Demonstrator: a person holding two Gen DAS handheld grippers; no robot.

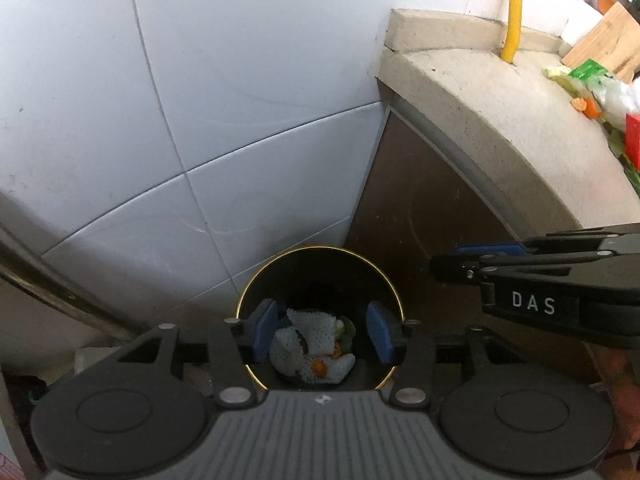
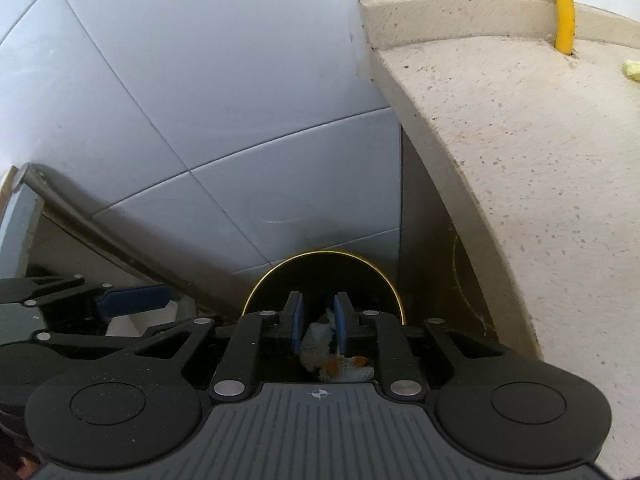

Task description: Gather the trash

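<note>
— What lies in the round black bin point(image 1: 256, 292)?
— A crumpled white netted wrapper point(image 1: 308, 344), orange scraps on it. My left tongs point(image 1: 322, 334) gape above it, empty; my right tongs point(image 2: 318, 322) stand narrowly parted — nothing gripped.

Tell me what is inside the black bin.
Inside the black bin: crumpled white paper towel, orange food bits, a greenish scrap. Anything beneath the towel is hidden.
</note>
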